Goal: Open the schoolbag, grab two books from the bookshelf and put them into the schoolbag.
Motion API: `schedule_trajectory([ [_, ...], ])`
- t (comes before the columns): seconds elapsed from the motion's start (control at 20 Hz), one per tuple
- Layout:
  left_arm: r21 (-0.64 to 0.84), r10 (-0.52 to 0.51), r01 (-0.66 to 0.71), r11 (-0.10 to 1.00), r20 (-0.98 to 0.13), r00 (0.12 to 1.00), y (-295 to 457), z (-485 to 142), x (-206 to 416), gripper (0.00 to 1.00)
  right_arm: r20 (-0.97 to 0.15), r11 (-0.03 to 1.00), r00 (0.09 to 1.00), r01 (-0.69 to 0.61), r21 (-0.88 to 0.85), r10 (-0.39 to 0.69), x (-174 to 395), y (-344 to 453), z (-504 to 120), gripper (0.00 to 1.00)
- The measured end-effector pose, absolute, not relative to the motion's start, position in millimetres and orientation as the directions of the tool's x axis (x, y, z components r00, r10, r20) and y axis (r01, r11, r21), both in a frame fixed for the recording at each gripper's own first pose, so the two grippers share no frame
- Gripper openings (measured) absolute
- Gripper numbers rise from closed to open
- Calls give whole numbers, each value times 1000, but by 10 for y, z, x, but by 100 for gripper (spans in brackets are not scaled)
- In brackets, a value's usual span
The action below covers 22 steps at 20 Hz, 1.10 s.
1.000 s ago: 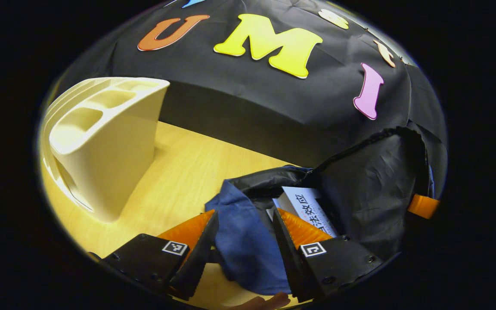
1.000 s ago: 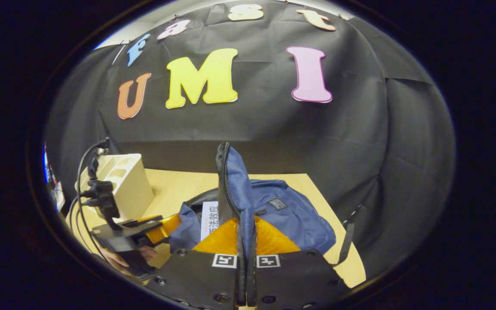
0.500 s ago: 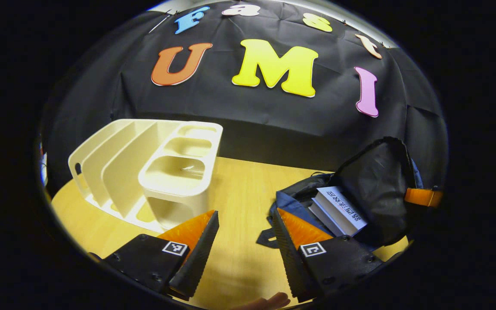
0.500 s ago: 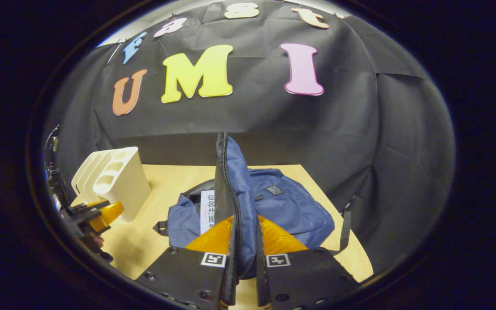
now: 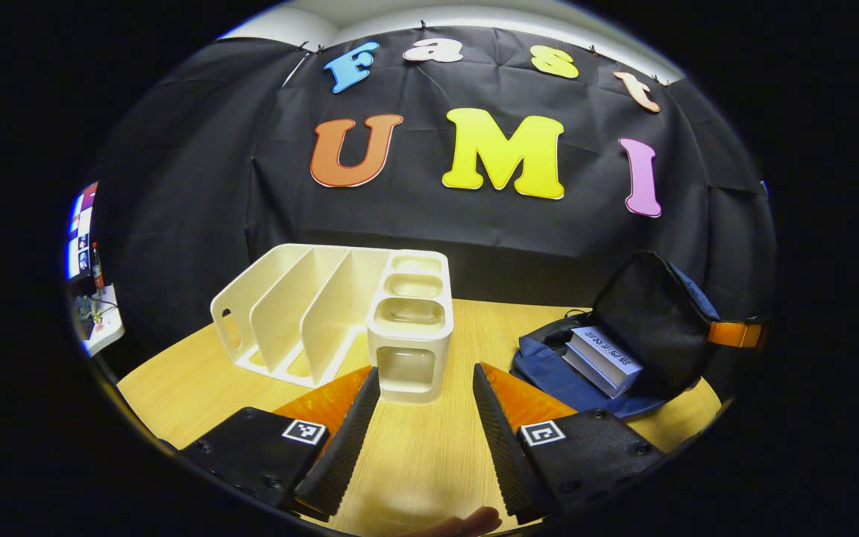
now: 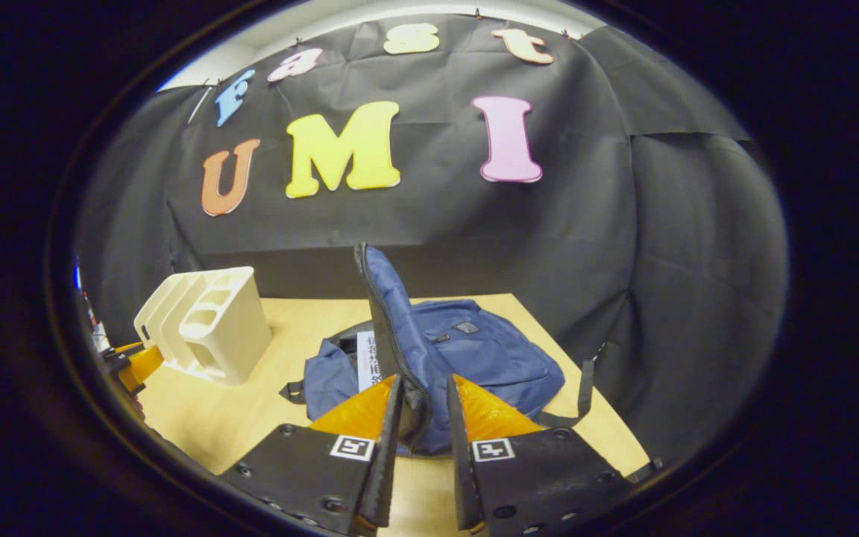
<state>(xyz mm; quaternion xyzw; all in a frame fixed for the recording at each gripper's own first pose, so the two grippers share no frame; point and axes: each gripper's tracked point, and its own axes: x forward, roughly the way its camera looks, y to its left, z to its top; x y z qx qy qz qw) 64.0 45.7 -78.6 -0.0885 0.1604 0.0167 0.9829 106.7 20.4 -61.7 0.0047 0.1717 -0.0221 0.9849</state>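
Black cloth hangs behind a wooden table [image 5: 429, 462]. From the left gripper view, the left gripper [image 5: 423, 436] is seen held above the table with its jaws spread wide and nothing between them. Just beyond it stands the cream bookshelf [image 5: 340, 317]. To the right of the bookshelf lies the blue schoolbag [image 5: 623, 350], flap raised, with two books [image 5: 599, 359] stacked inside.

From the right gripper view, the right gripper [image 6: 423, 440] is seen with jaws slightly parted around the raised flap [image 6: 388, 321] of the schoolbag [image 6: 474, 358]; contact cannot be told. The bookshelf [image 6: 206, 324] stands to the left.
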Motion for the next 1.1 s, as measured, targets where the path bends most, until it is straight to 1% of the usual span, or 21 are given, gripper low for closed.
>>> schedule_trajectory([
  [0.1,-162,-1,-48,986,-290,957,489,-667,453,80,-287,999,957,36,9,-32,898,243,-507,36],
  [0.15,-152,2,-45,987,-276,961,508,-605,366,80,-259,999,965,38,3,-36,799,229,-447,43],
  [0.25,-140,5,-42,989,-254,967,557,-505,199,80,-211,998,976,57,-4,-57,585,175,-314,46],
  [0.35,-145,-5,-31,989,-242,970,603,-410,87,80,-174,998,983,63,8,-61,358,159,-200,52],
  [0.45,-145,-5,-30,989,-233,972,629,-350,-24,80,-138,998,988,64,4,-63,145,151,-84,55],
  [0.5,-142,-6,-27,990,-228,974,634,-324,-84,81,-127,998,990,63,-8,-64,52,141,-54,68],
  [0.65,-115,-15,-7,993,-191,981,623,-153,-233,82,-100,998,993,61,-27,-64,-198,153,26,84],
  [0.7,-106,-18,-1,994,-174,985,632,-93,-281,84,-99,998,993,56,-37,-59,-263,173,39,89],
  [0.75,-97,-14,-2,995,-162,987,637,-31,-305,89,-100,997,993,53,-49,-57,-333,184,30,92],
  [0.8,-91,-10,-4,996,-155,988,666,-12,-333,97,-100,997,993,55,-59,-61,-372,182,29,97],
  [0.85,-87,-8,-5,996,-153,988,671,8,-357,100,-96,997,994,55,-57,-61,-414,190,51,97],
  [1.05,-80,-10,-3,997,-162,987,711,46,-499,100,-73,997,996,48,-64,-53,-580,198,95,95],
  [1.1,-72,-2,-10,997,-165,986,759,40,-538,100,-68,996,996,51,-74,-56,-620,182,102,98],
])
